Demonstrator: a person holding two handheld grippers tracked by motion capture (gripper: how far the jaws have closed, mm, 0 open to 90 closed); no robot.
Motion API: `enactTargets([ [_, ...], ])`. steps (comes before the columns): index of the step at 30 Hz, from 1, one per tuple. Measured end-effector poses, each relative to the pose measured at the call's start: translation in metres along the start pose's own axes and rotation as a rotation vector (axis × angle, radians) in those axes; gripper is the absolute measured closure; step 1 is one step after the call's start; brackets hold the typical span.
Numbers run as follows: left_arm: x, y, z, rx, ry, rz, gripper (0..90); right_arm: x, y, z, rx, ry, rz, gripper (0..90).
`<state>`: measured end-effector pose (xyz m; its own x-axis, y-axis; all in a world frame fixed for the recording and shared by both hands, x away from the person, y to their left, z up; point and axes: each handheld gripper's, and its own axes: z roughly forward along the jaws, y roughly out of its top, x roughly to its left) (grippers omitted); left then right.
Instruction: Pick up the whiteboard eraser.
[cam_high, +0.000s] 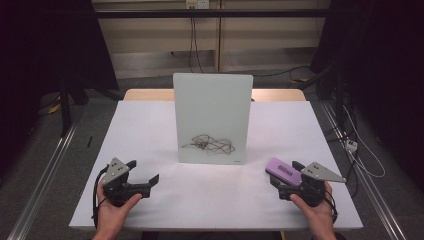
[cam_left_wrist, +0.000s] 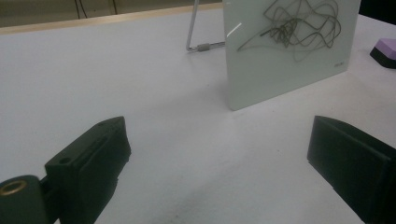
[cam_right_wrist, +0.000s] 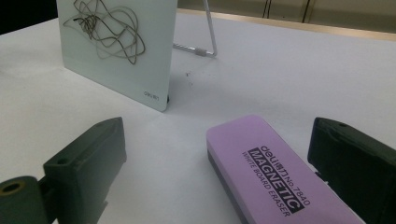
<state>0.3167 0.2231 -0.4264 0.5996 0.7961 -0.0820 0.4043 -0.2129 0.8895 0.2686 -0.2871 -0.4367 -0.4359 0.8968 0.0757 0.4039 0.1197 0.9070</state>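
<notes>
A white board (cam_high: 212, 115) stands upright mid-table with a tangled dark scribble (cam_high: 207, 144) low on its face. It also appears in the left gripper view (cam_left_wrist: 289, 65) and the right gripper view (cam_right_wrist: 116, 46). A purple magnetic whiteboard eraser (cam_right_wrist: 266, 172) lies flat on the table between the jaws of my right gripper (cam_right_wrist: 215, 126). The jaws stand wide, the left one clear of the eraser, the right one close beside it. From above, eraser (cam_high: 283, 171) and right gripper (cam_high: 285, 174) sit front right. My left gripper (cam_high: 145, 171) rests front left, open and empty (cam_left_wrist: 217, 126).
The table (cam_high: 150, 125) has a white cover, with its front edge just behind my hands. A metal prop leg (cam_right_wrist: 210, 32) holds the board up from behind. Cables (cam_high: 360, 150) lie on the floor right of the table, and metal rails run along both sides.
</notes>
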Motion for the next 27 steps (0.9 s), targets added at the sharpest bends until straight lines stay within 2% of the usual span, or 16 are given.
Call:
enactTargets([
  [11,0.002,0.001,0.001,0.007,0.005,-0.011,5.4,0.0,0.0,0.0,0.005,0.038,-0.005,4.9],
  [15,0.002,0.0,0.0,0.016,0.006,-0.007,5.5,-0.001,0.003,-0.004,0.033,0.066,0.009,4.9],
  [20,0.003,0.0,0.001,0.02,0.006,-0.005,5.5,-0.002,0.005,-0.005,0.062,0.048,-0.008,4.5],
  [27,0.003,-0.001,0.002,0.026,0.002,0.0,5.4,-0.008,0.016,-0.001,0.11,0.054,-0.039,5.8],
])
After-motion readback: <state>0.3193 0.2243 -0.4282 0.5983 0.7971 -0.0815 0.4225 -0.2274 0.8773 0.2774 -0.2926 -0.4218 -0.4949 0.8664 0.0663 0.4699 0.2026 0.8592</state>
